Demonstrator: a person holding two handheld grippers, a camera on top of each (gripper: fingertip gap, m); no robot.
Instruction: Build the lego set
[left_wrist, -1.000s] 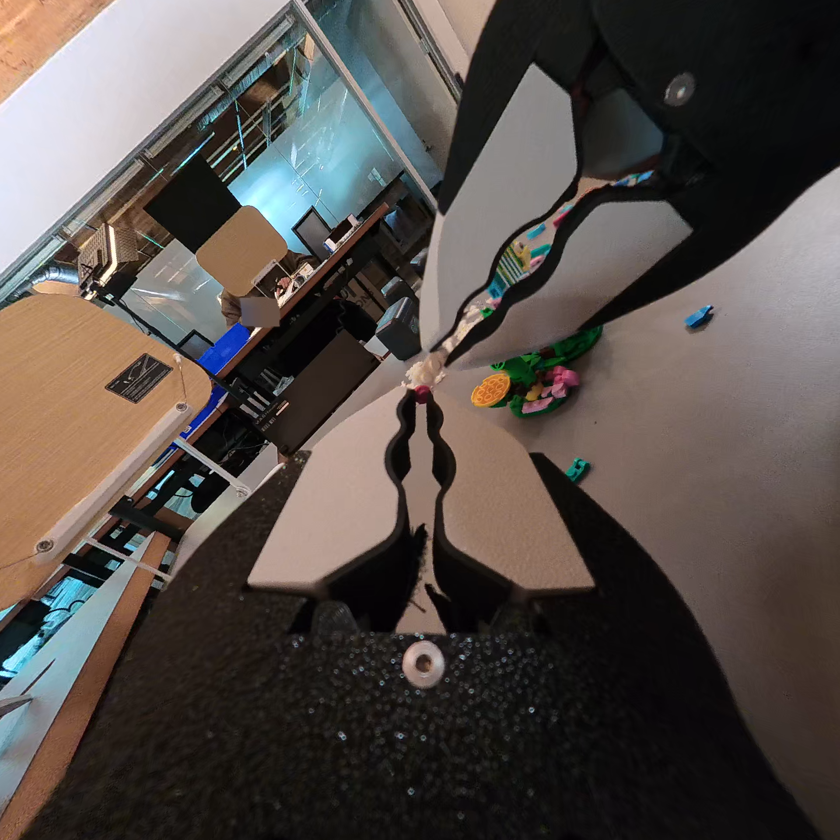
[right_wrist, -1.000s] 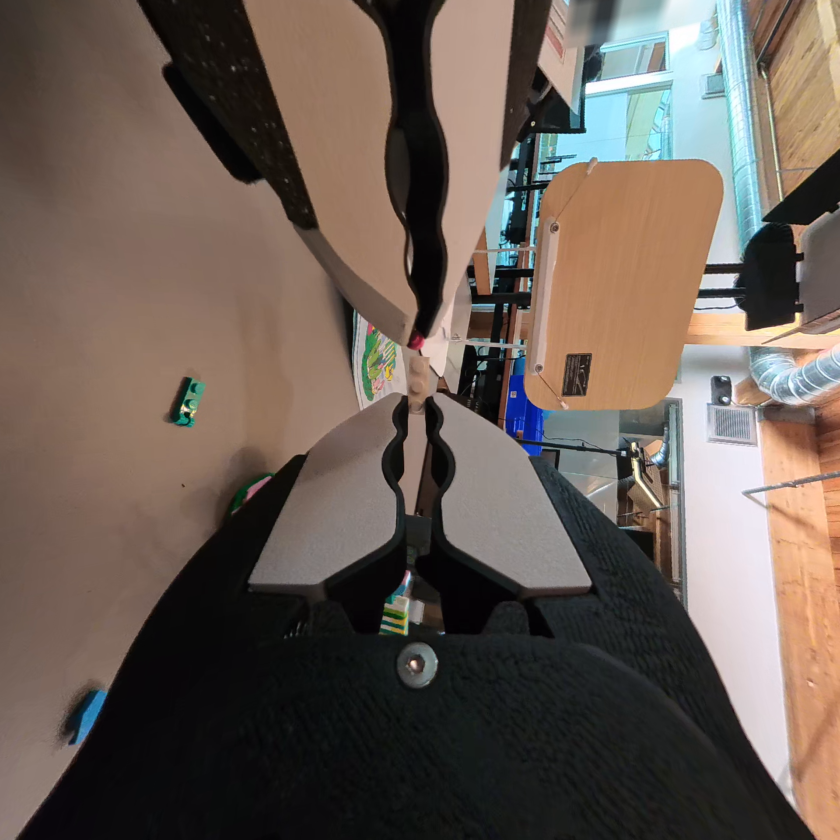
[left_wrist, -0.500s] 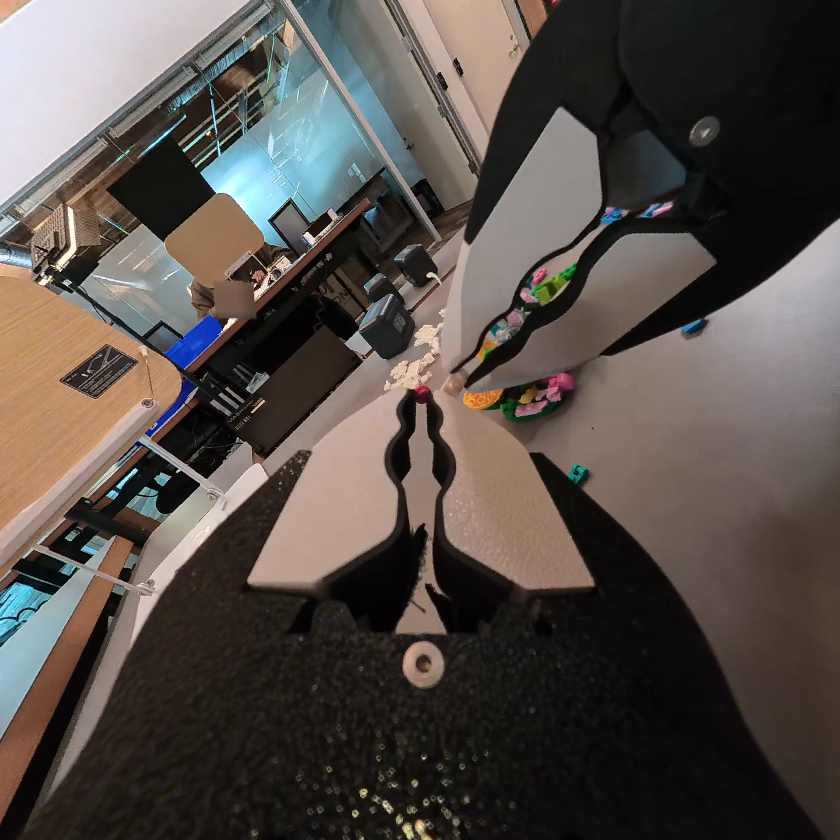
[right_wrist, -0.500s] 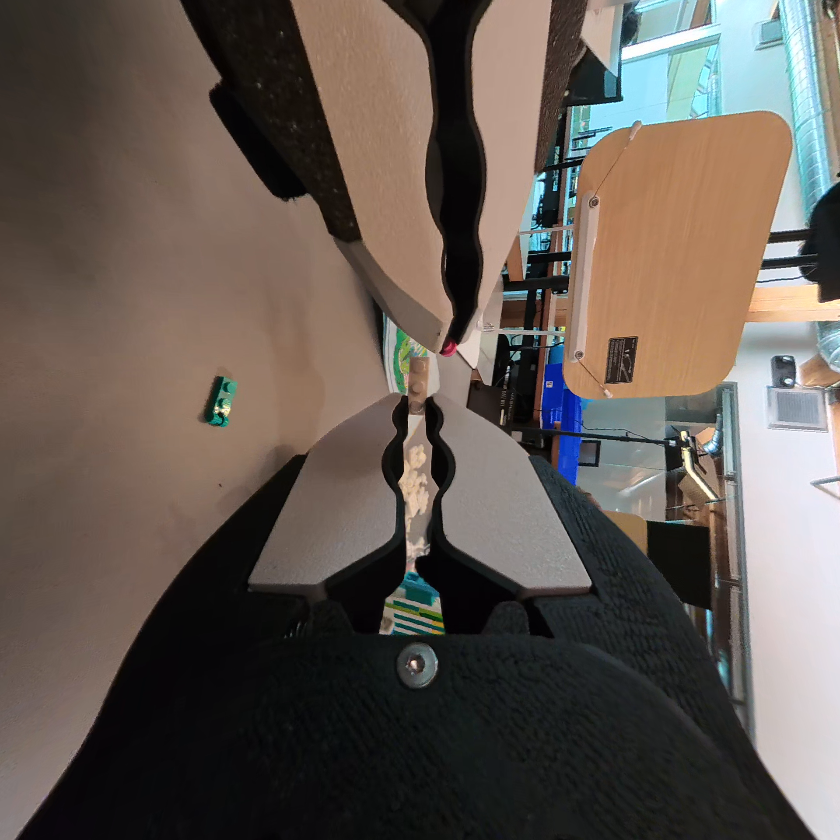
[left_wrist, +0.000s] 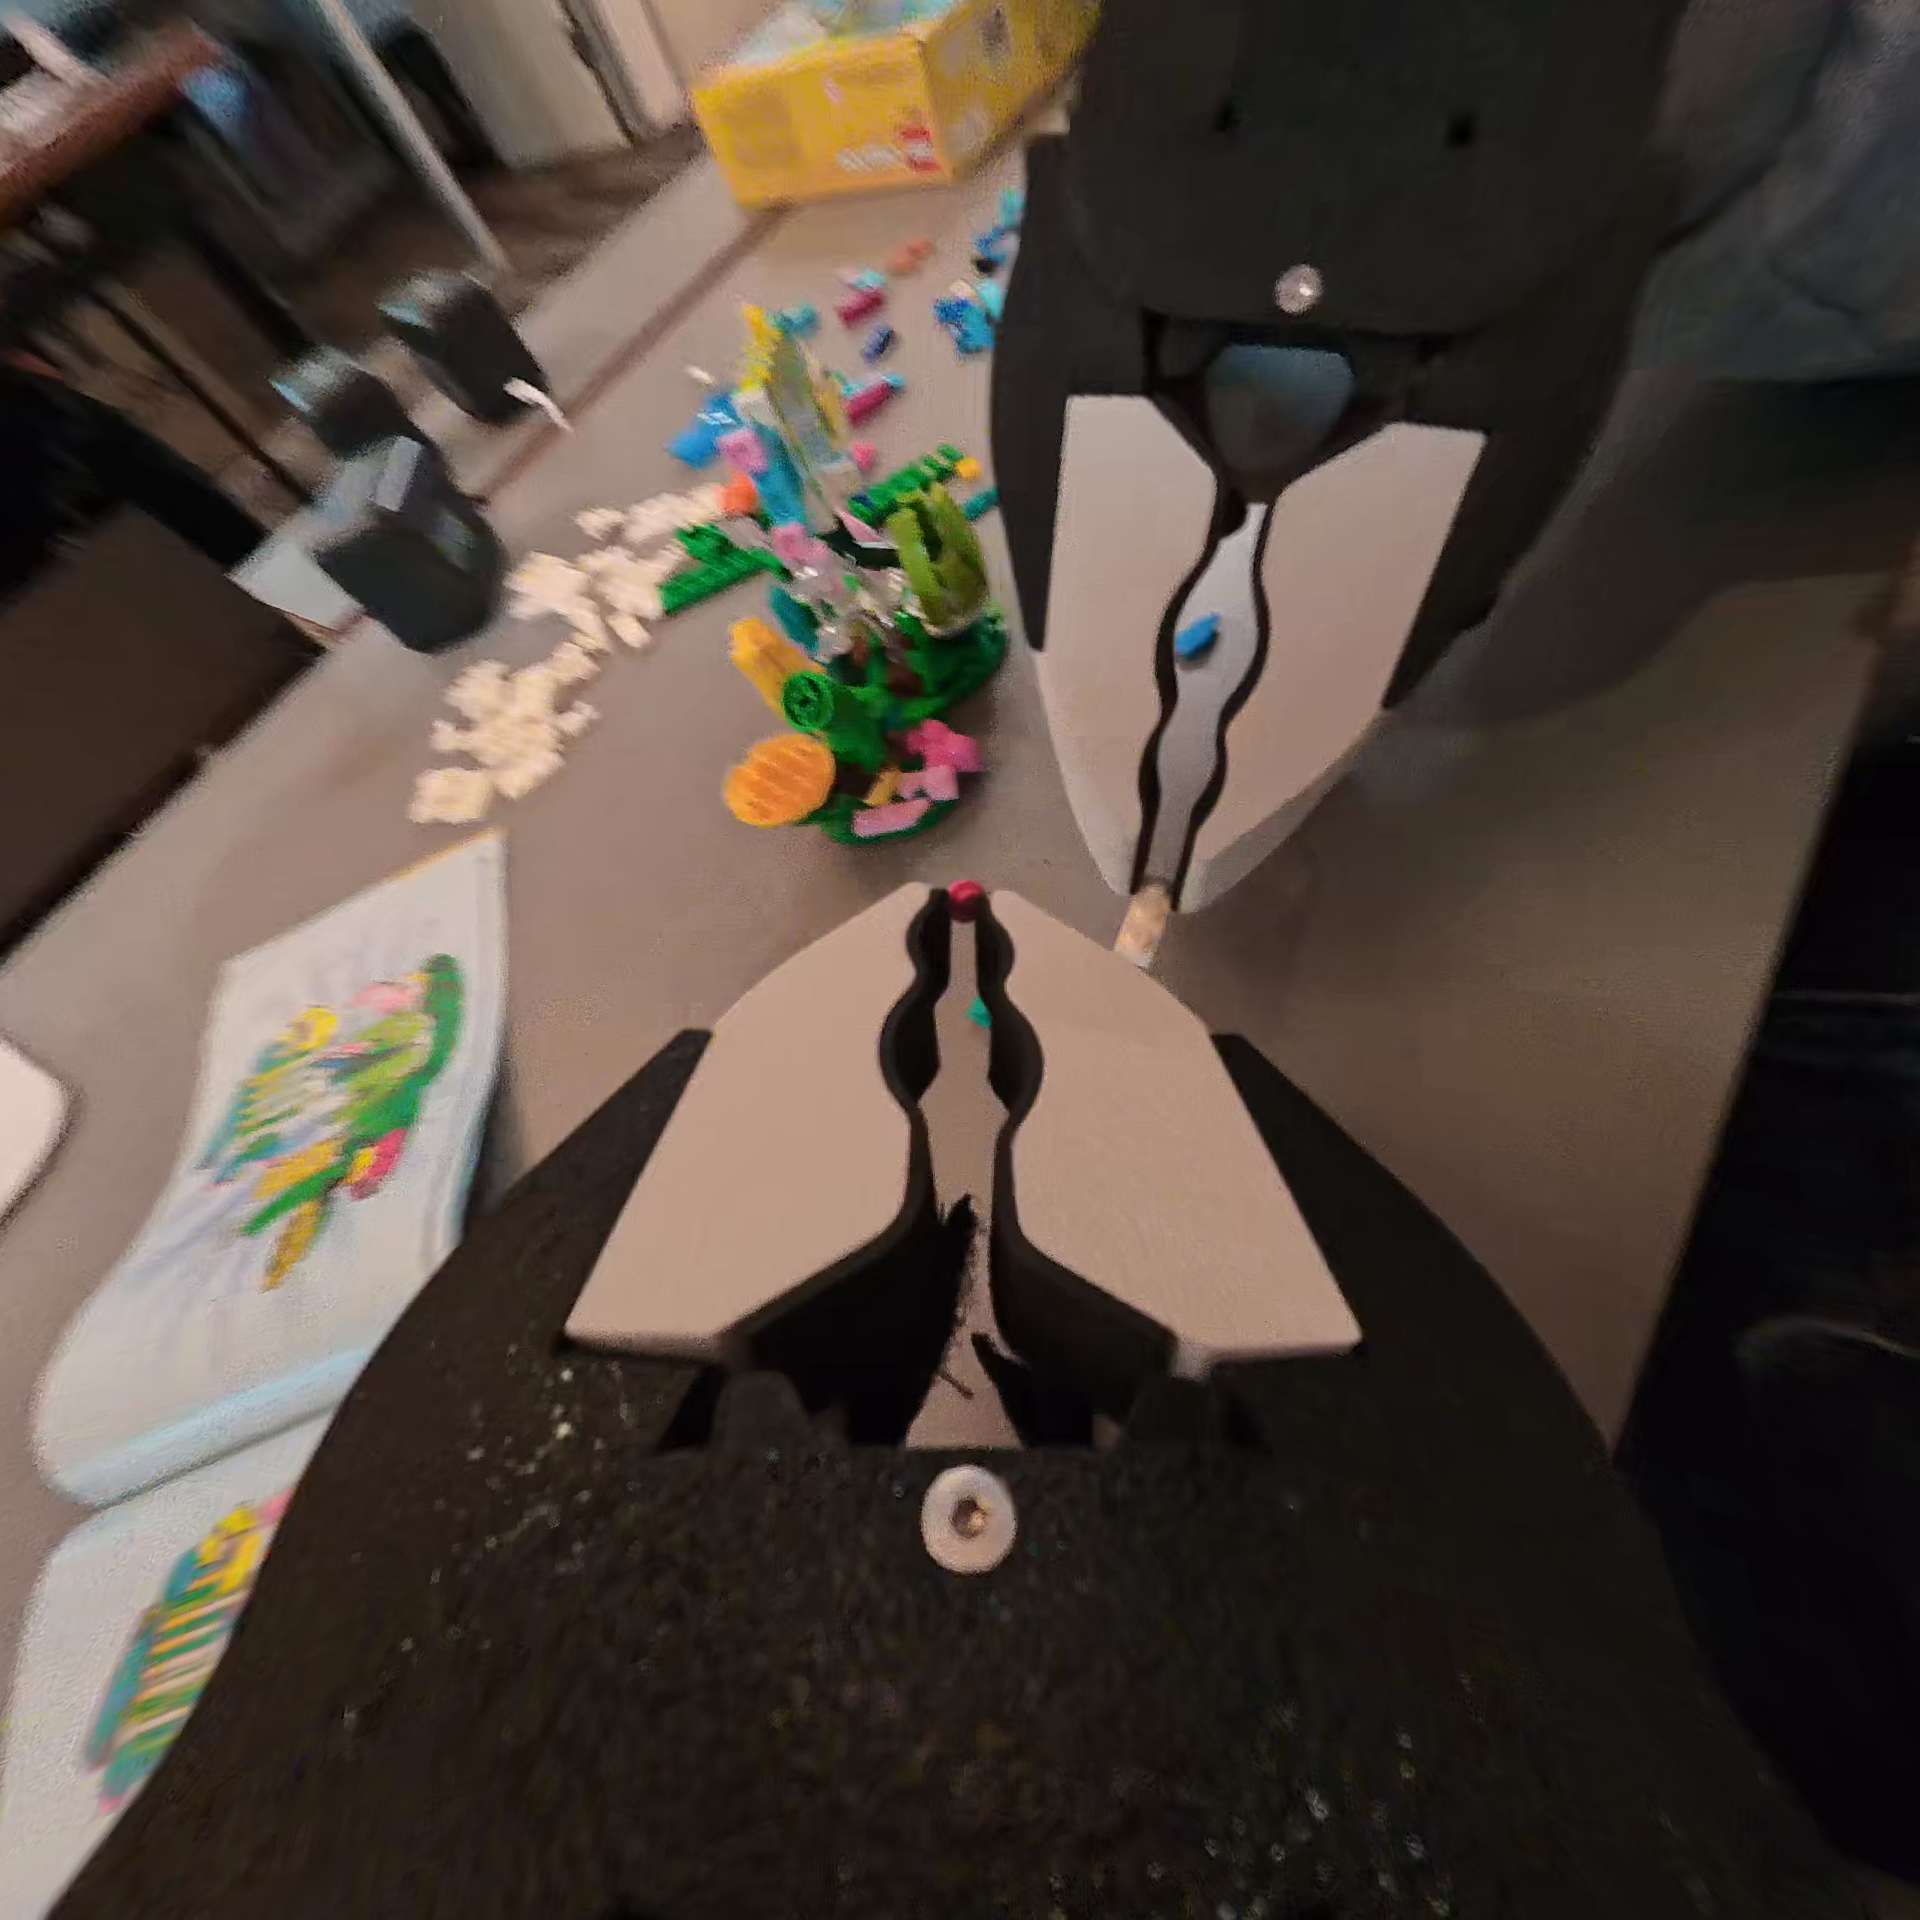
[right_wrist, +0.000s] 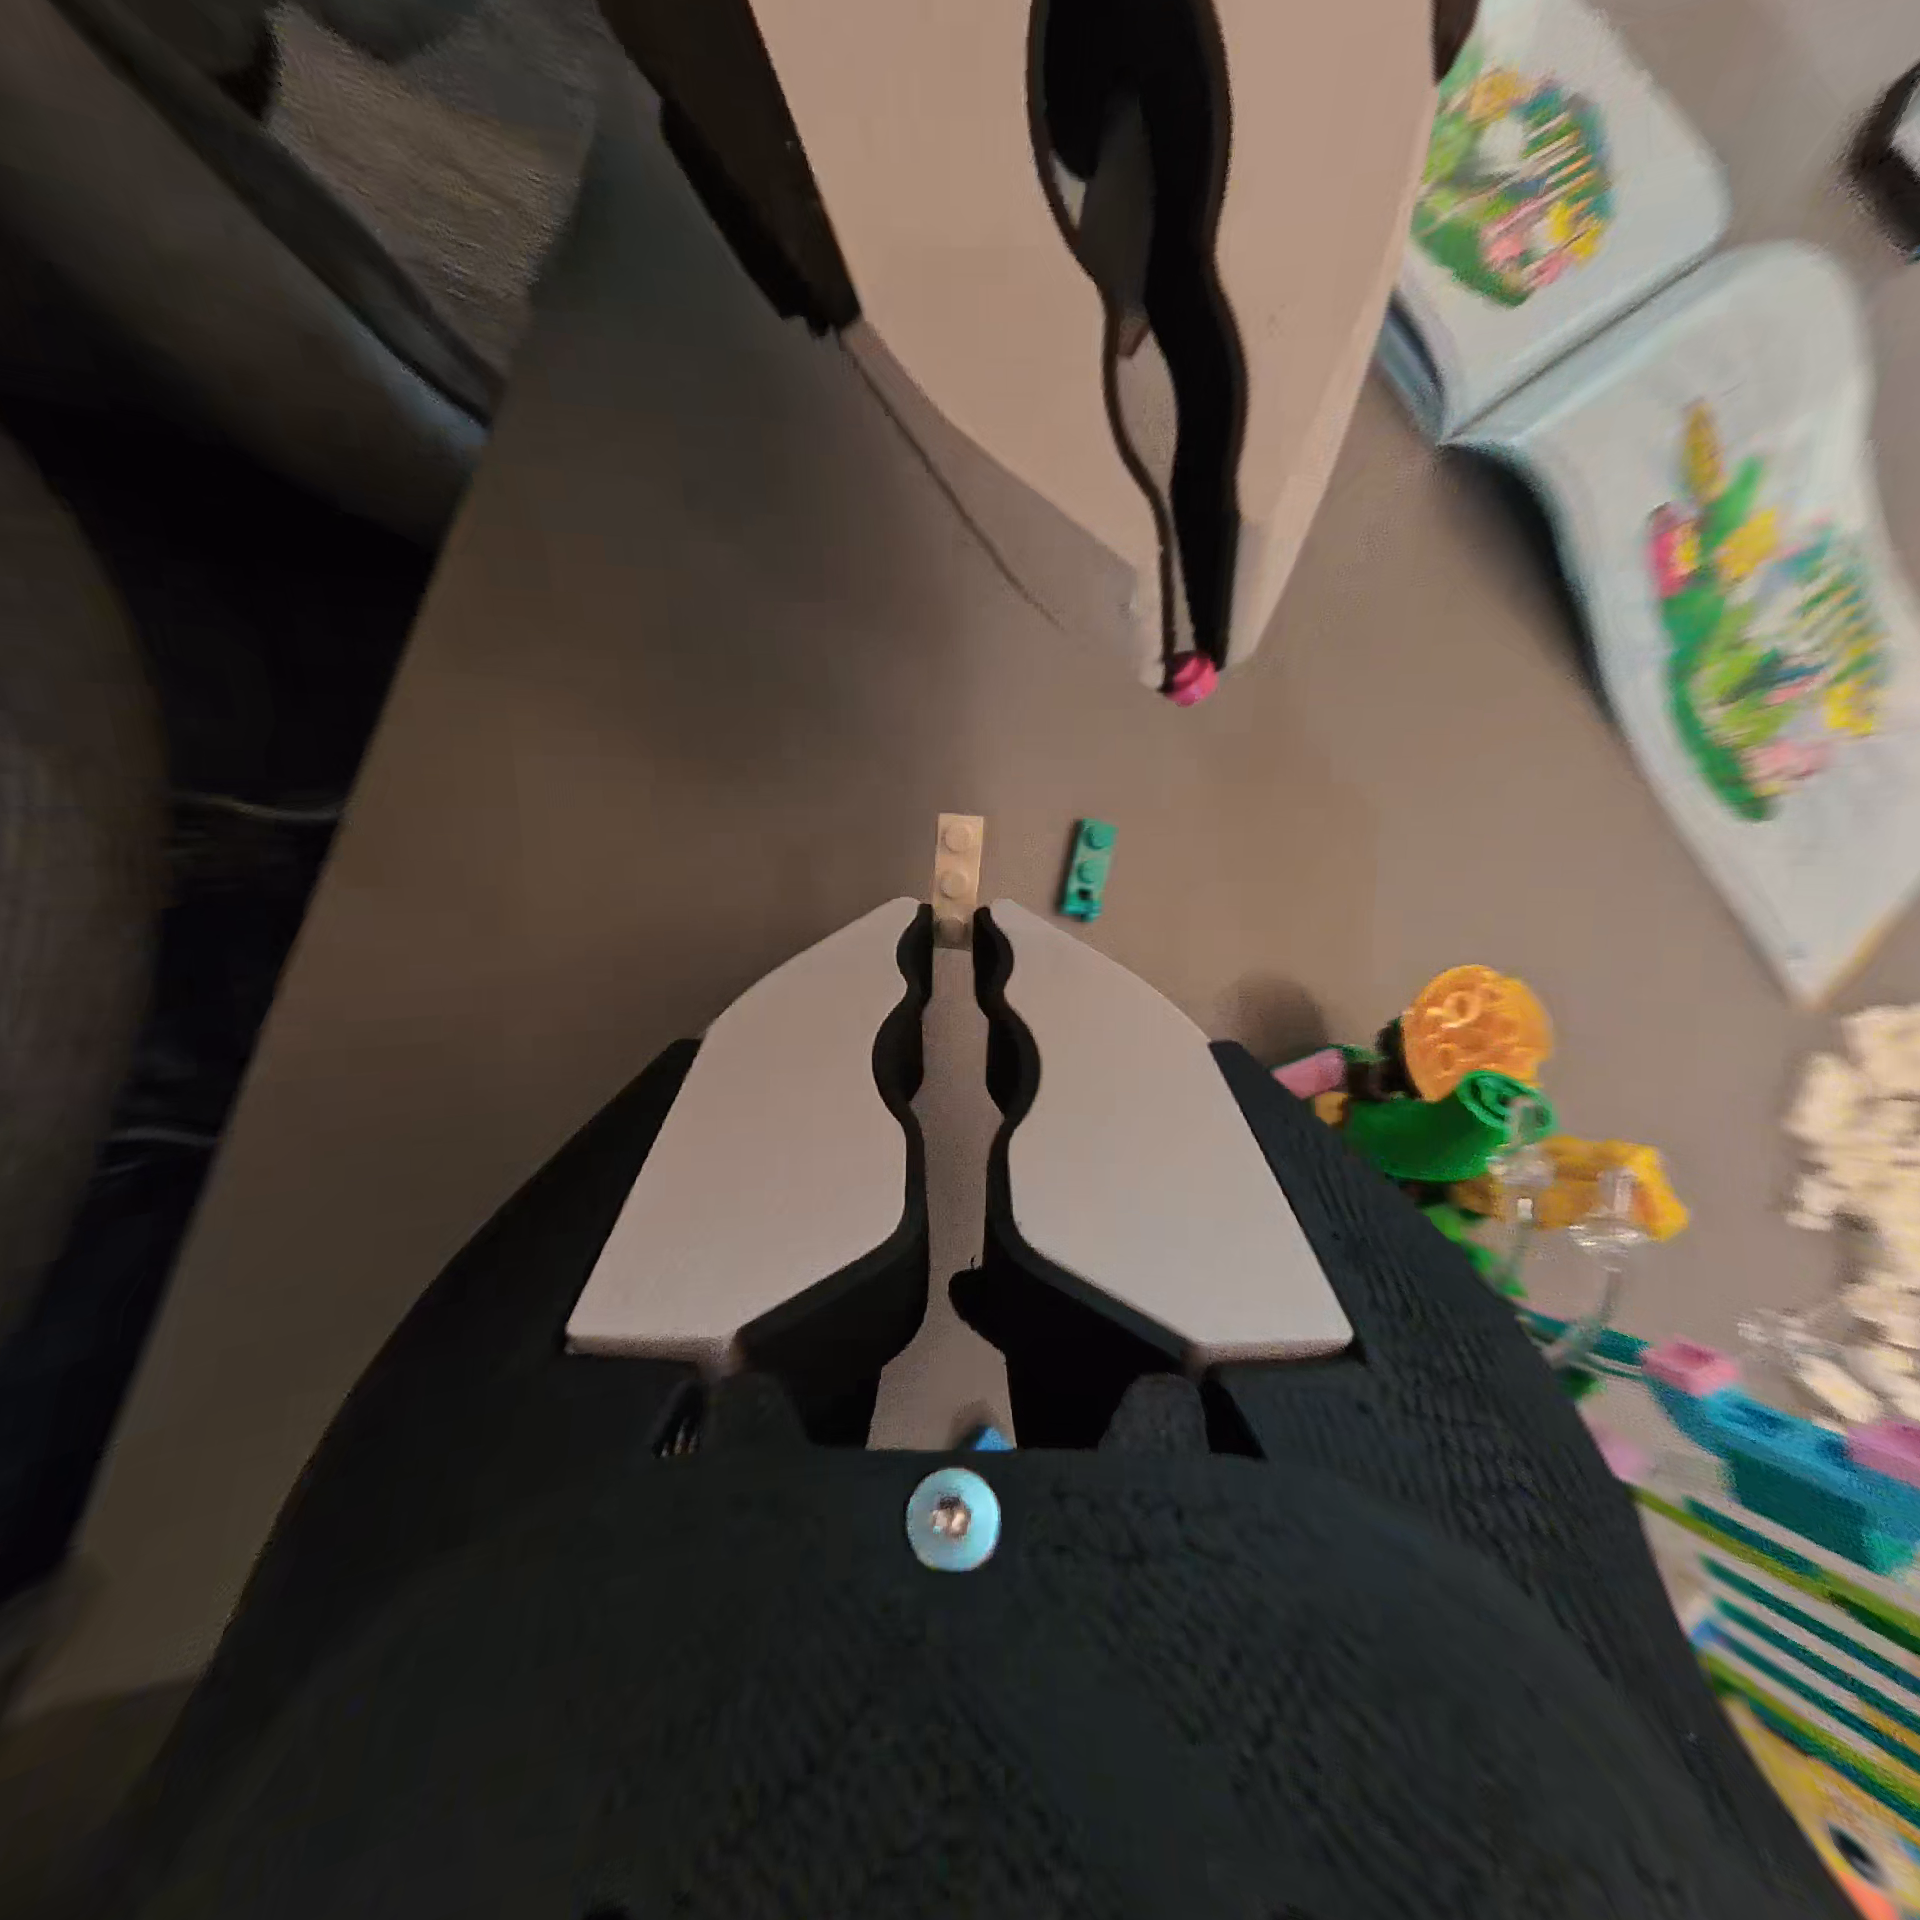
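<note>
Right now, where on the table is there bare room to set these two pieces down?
Bare grey table runs between the two claws, from the teal plate to the near edge. Crowded: the flower build, white pieces and instruction booklet.

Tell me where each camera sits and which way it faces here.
Left wrist view: on the left gripper, looking along its fingers down the grey table; it pinches a small magenta round stud.
Right wrist view: on the right gripper, facing back, pinching a tan studded plate.
Shared: each shows the other gripper, plus the green flower model.
</note>
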